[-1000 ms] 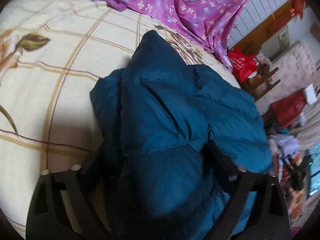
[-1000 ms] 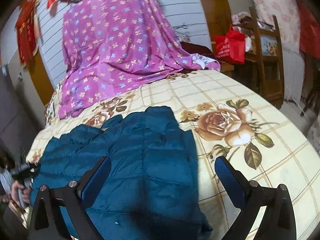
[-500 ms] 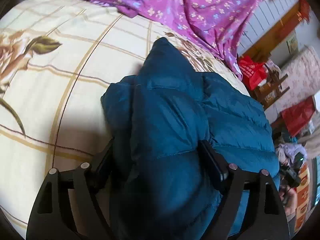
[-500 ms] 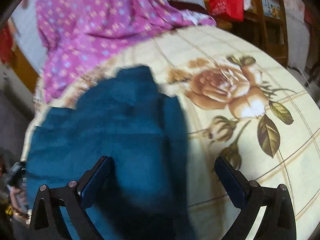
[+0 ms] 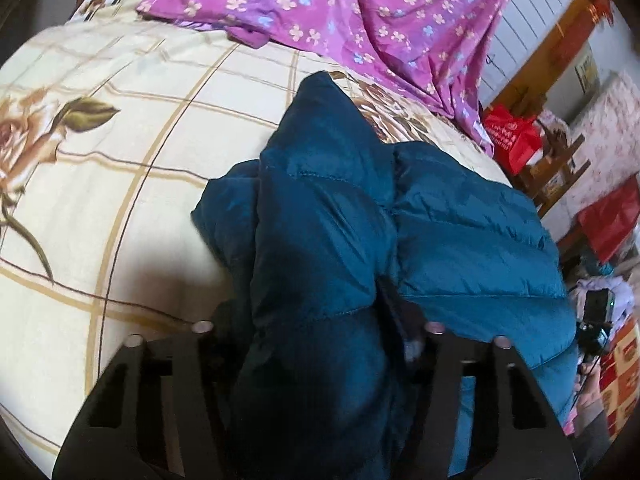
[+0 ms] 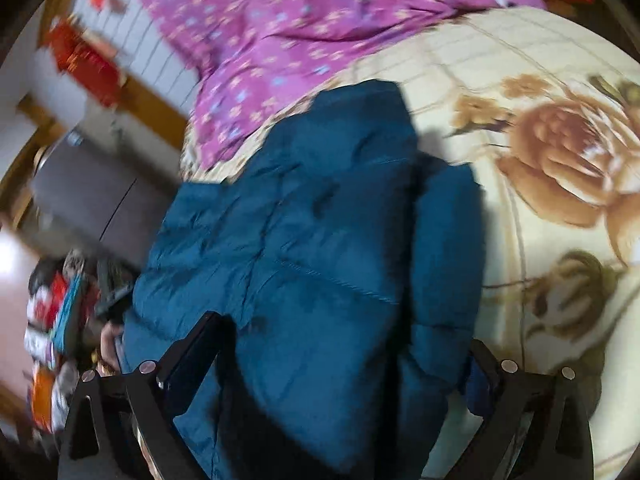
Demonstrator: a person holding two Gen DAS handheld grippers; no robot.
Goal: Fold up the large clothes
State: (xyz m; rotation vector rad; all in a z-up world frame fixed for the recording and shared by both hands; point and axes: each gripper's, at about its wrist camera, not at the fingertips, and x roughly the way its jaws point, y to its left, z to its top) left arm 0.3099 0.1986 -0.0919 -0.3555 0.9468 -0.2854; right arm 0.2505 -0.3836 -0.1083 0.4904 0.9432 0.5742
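A teal quilted puffer jacket (image 5: 360,220) lies on a cream floral bedsheet (image 5: 120,140). My left gripper (image 5: 316,328) is shut on a thick fold of the jacket, which bulges up between the fingers. In the right wrist view the jacket (image 6: 320,240) fills the middle. My right gripper (image 6: 344,360) is low over the jacket with its fingers wide apart and jacket fabric lying between them; the fingers do not press on it.
A purple flowered cloth (image 5: 380,12) covers the far part of the bed and also shows in the right wrist view (image 6: 280,40). A red bag (image 5: 512,136) and wooden furniture stand past the bed edge. Clutter (image 6: 56,320) lies on the floor beside the bed.
The left gripper's fingers have closed in on the jacket fold. The right gripper has dropped towards the jacket and swung left, so the jacket now sits between its open fingers.
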